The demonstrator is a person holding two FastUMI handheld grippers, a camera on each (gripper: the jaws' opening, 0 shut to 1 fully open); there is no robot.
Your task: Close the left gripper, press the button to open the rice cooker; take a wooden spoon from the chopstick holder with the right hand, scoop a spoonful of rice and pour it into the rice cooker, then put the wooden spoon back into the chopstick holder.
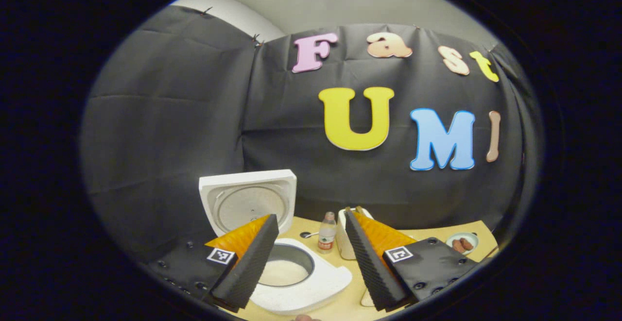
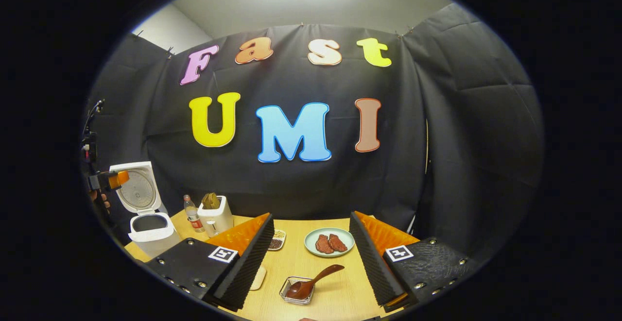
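Left gripper view: my left gripper (image 1: pixel 308 255) is open, jaws spread wide, nothing between them. It hangs above the rice cooker (image 1: pixel 301 282), which sits at the desk's (image 1: pixel 350 301) near left corner. Cooker lid (image 1: pixel 249 204) stands up, hinged at the back, inner plate facing me. Inner pot (image 1: pixel 286 265) is exposed, with a pale layer at the bottom; can't tell what it is. Behind the cooker, toward the far edge: a small bottle (image 1: pixel 327 233), then the white chopstick holder (image 1: pixel 346 241), partly behind my right finger. A plate (image 1: pixel 462 242) with two reddish-brown pieces sits toward the desk's right edge.

Right gripper view: my right gripper (image 2: pixel 311 262) is also open, empty, hovering over the near middle of the desk (image 2: pixel 340 292). The wooden spoon (image 2: pixel 313 282) lies between my fingers, touching neither. Its bowl rests in a small clear square dish (image 2: pixel 296 291) at the near edge; its handle rises up and to the right, long axis diagonal, tip pointing toward the far right. Beyond it is the plate (image 2: pixel 330 242), mid-desk, and a small dish of dark grains (image 2: pixel 277 240) just beside my left finger. The cooker (image 2: pixel 150 231) is at the left edge, lid (image 2: pixel 138 187) up. The bottle (image 2: pixel 193 220) and chopstick holder (image 2: pixel 216 214) stand side by side along the far edge, with brown utensil tops sticking out of the holder. The other gripper (image 2: pixel 109 180) is off the left edge at lid height, with a hand (image 2: pixel 99 199) below it.
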